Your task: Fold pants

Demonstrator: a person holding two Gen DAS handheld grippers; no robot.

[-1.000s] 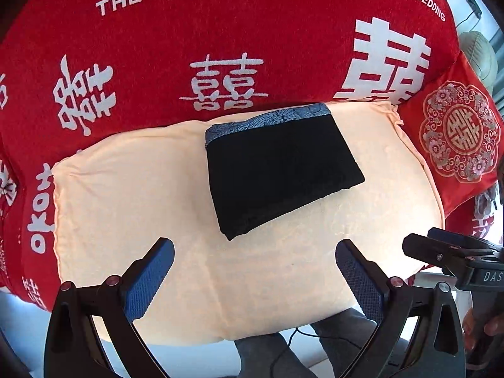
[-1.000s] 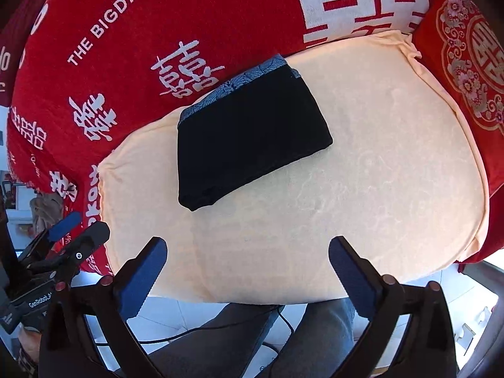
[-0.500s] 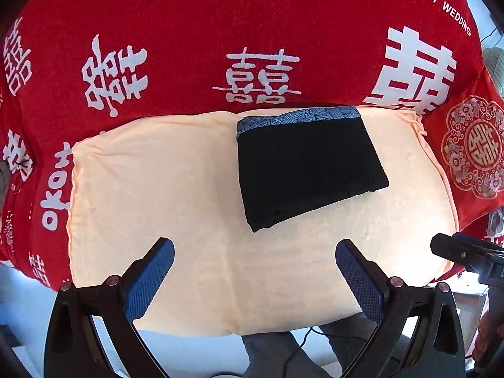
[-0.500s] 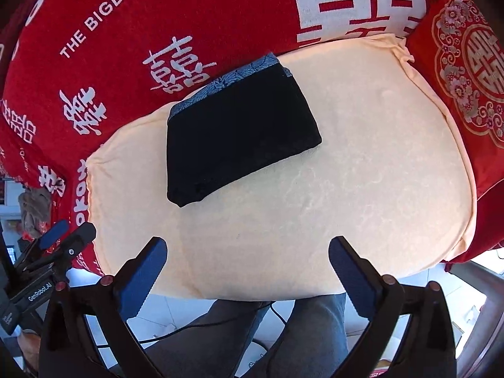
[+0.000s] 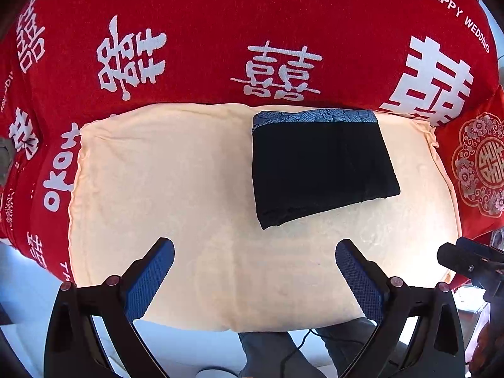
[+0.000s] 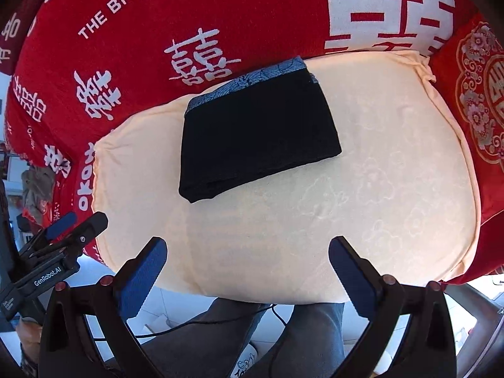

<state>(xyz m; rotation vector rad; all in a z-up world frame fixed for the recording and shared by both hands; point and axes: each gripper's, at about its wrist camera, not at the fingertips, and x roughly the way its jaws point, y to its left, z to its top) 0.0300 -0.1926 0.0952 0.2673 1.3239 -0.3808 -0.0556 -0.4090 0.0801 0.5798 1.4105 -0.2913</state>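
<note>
The black pants (image 5: 321,167) lie folded into a compact rectangle on a peach cloth (image 5: 163,182), with a blue patterned waistband along the far edge. They also show in the right wrist view (image 6: 255,135). My left gripper (image 5: 254,271) is open and empty, held back over the near edge of the cloth, apart from the pants. My right gripper (image 6: 247,267) is open and empty, also near the front edge. Each gripper shows at the side of the other's view: the right one (image 5: 466,260), the left one (image 6: 63,236).
The peach cloth covers a cushion on a red sofa cover (image 5: 220,37) with white wedding lettering. A red embroidered pillow (image 5: 478,163) lies at the right. The person's grey-trousered legs (image 6: 252,330) and a cable are below the front edge.
Both grippers have pulled back and shifted left, so the pants sit further right and further away in the left wrist view. The pants have not moved on the cloth.
</note>
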